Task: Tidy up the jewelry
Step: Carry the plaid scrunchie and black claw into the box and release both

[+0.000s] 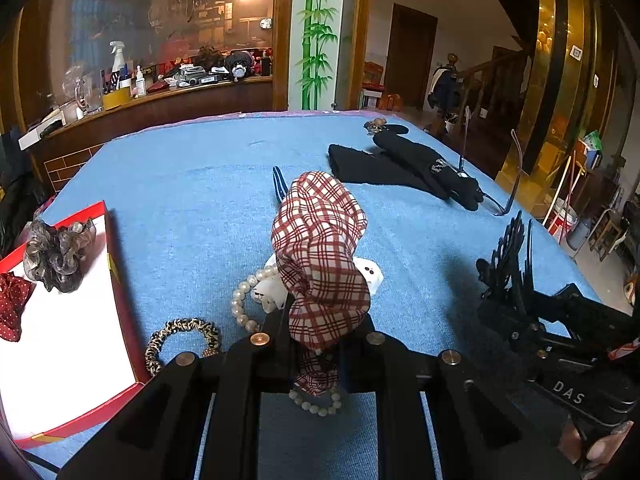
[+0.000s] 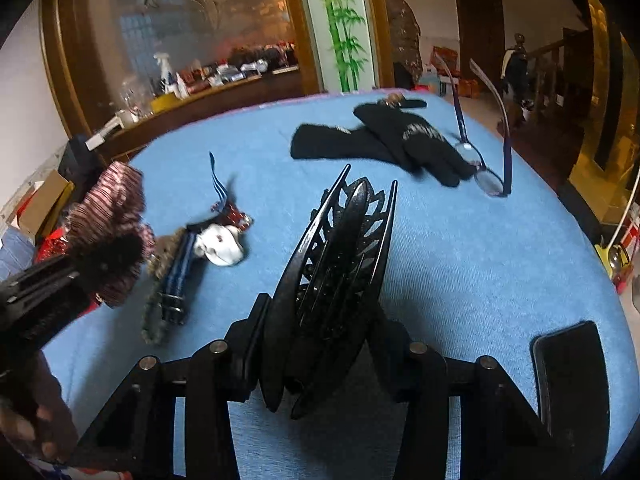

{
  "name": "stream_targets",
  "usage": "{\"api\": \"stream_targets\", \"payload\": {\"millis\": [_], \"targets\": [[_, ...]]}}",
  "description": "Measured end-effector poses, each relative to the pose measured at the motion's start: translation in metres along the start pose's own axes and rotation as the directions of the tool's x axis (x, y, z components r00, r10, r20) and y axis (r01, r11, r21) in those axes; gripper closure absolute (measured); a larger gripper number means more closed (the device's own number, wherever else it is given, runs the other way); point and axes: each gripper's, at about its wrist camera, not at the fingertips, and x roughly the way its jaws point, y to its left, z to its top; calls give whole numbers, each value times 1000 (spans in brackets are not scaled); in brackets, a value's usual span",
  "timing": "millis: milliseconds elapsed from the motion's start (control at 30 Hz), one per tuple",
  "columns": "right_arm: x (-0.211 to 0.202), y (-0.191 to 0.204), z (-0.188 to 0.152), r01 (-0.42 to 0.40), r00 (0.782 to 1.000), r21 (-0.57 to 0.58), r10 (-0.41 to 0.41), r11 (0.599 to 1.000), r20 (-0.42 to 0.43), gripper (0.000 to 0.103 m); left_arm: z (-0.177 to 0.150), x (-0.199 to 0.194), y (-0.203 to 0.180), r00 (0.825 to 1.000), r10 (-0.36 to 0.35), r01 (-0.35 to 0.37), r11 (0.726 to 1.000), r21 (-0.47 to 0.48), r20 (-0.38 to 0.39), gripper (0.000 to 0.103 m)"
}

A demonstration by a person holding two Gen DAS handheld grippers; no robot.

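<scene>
At near left, the red box (image 1: 120,280) holds a grey scrunchie (image 1: 56,254) and a red dotted scrunchie (image 1: 14,304); the left gripper (image 1: 320,336) clamps a plaid scrunchie (image 1: 320,248), the right gripper (image 2: 320,344) a black hair claw (image 2: 340,260).

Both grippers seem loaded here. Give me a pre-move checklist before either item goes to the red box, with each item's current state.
1. Left gripper clamped on the red-and-white plaid fabric scrunchie: ok, jaws pinch its lower part.
2. Right gripper gripping the black openwork plastic hair claw: ok, the claw sits between the fingers, lifted off the blue cloth.
3. White-lined red box has free room: ok, a curly grey-brown scrunchie and a red dotted one fill only its far end.
4. Path from the plaid scrunchie to the box: ok, only a leopard-print hair tie lies low beside it.
5. Pearl bracelet snagged on the scrunchie: cannot tell.
</scene>
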Motion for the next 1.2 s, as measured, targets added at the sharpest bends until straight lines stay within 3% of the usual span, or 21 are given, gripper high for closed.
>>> {"api": "stream_targets", "payload": {"millis": [367, 700, 1200], "targets": [[1, 2, 1, -5, 1000, -9, 5, 1000, 0, 54, -1, 0, -2, 1000, 12, -12, 1000, 13, 6, 89], [-2, 4, 2, -2, 1000, -25, 2, 1000, 26, 54, -3, -12, 2, 995, 83, -85, 996, 23, 63, 89], [-2, 18, 3, -16, 999, -56, 18, 998, 28, 54, -15, -42, 48, 974, 196, -191, 980, -51, 117, 89]]}}
